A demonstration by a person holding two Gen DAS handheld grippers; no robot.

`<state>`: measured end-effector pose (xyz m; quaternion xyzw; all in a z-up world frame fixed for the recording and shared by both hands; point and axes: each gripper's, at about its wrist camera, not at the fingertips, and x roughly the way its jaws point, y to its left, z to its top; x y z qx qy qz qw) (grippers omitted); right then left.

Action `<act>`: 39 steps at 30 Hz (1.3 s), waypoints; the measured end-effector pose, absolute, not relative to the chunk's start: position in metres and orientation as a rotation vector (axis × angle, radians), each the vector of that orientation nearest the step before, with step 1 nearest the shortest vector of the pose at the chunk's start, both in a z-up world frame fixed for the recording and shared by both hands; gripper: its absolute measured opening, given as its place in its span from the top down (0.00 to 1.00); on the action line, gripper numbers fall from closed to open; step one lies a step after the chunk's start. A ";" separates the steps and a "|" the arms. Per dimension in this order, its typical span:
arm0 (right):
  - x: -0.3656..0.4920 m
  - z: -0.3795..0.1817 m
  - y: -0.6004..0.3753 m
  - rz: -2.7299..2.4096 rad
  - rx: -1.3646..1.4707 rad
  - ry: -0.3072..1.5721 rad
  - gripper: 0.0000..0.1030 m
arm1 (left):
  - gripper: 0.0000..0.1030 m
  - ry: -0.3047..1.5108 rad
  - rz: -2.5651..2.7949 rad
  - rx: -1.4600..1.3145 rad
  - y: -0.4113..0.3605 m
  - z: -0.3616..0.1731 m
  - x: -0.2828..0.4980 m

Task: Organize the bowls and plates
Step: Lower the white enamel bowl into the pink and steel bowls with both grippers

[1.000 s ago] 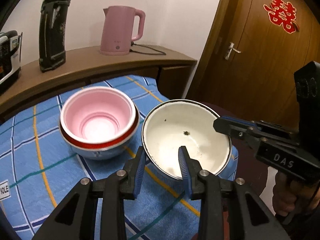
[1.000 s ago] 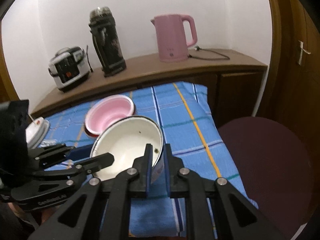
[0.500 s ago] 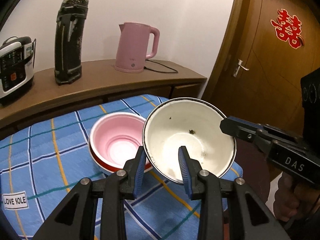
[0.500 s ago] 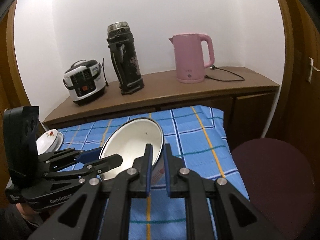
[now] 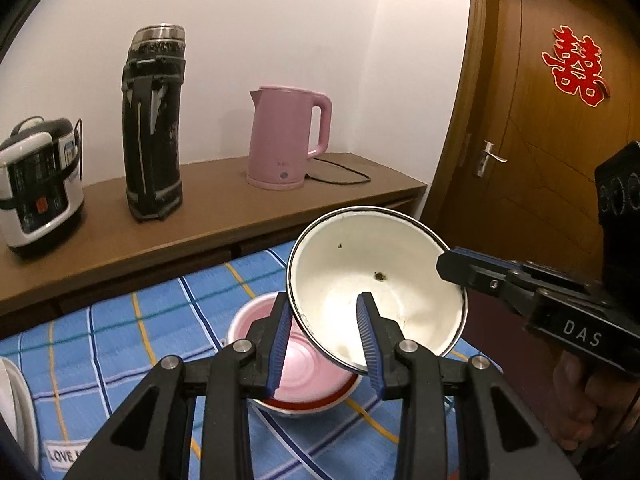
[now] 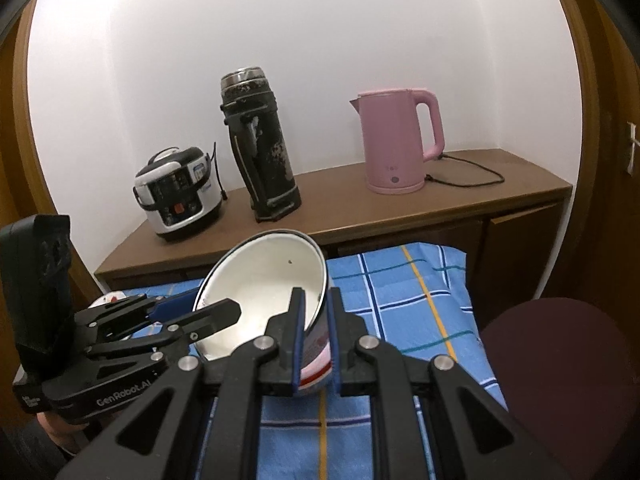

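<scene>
White enamel bowl (image 5: 372,292) with a dark rim is up in the air, tilted, mouth facing me, clear of the blue checked cloth (image 5: 120,328). I hold it from both sides. My left gripper (image 5: 326,328) has its fingers clamped across the bowl's near wall: one blue pad (image 5: 366,320) inside the bowl, the other outside against the wall. My right gripper (image 6: 316,336) is pinched tight on the rim at the bowl's opposite side, one pad inside, one outside on the painted outer wall; fingers nearly touching each other with only the thin wall between.

In the left wrist view the right gripper (image 5: 450,268) comes in from the right and bites the rim. In the right wrist view the left gripper (image 6: 200,312) comes in from the left, and the bowl (image 6: 264,292) sits between the two.

Below the lifted bowl, on the cloth, sits a pink bowl (image 5: 304,368) nested inside a red-rimmed metal bowl (image 5: 312,402). A few dark specks mark the white bowl's inside.

Wooden sideboard (image 5: 208,200) behind the tabletop carries a rice cooker (image 5: 38,184), a black flask (image 5: 154,120) and a pink kettle (image 5: 290,136). Edge of a white dish (image 5: 16,404) shows far left. Dark red stool (image 6: 560,376) stands right of the tabletop. Wooden door (image 5: 552,128) with a red paper ornament is to the right.
</scene>
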<state>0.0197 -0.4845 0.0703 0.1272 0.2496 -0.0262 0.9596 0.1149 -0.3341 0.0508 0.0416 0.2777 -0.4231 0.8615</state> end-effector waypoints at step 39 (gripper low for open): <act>0.066 0.034 -0.482 -0.048 0.327 0.637 0.89 | 0.65 0.690 -0.921 -0.032 -0.324 0.019 0.169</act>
